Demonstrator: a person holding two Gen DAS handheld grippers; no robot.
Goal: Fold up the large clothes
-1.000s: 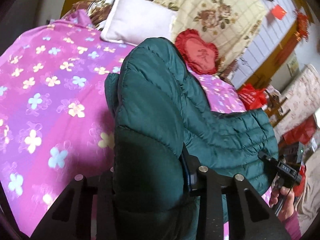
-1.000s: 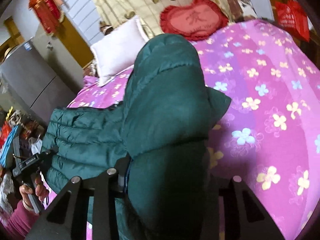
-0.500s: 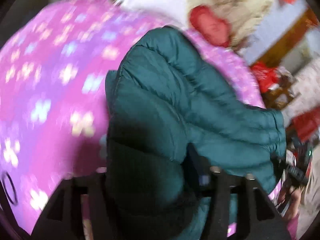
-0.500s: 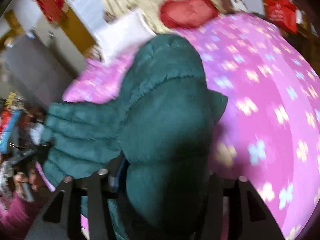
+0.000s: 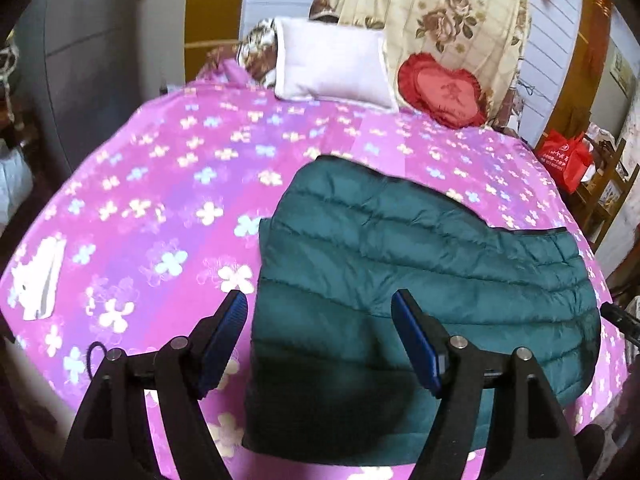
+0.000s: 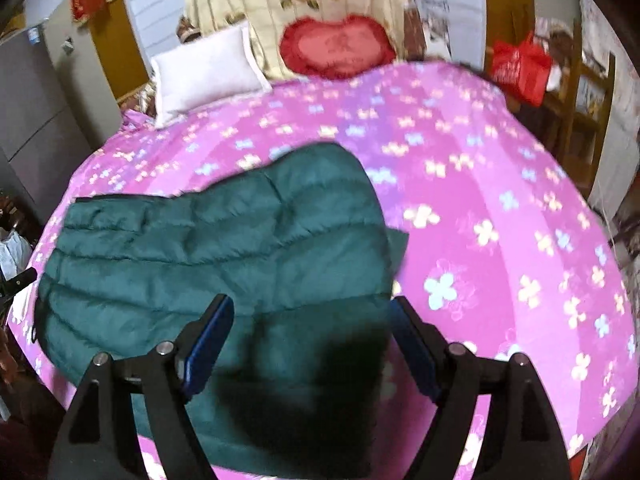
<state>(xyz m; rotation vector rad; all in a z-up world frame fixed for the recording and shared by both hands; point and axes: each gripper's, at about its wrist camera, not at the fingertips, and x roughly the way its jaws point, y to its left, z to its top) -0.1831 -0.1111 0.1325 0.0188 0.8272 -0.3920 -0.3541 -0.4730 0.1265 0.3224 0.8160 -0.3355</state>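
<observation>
the dark green quilted puffer jacket [image 5: 400, 280] lies folded on the pink flowered bedspread [image 5: 160, 200]. left gripper [image 5: 320, 320] and right gripper [image 6: 308, 320] both hover at its 6 o'clock edge, fingers spread apart, gripping nothing.

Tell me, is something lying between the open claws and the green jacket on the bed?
Nothing visible does. The left claw and the right claw both hang open directly over the near edge of the jacket, which lies flat on the bed cover.
</observation>
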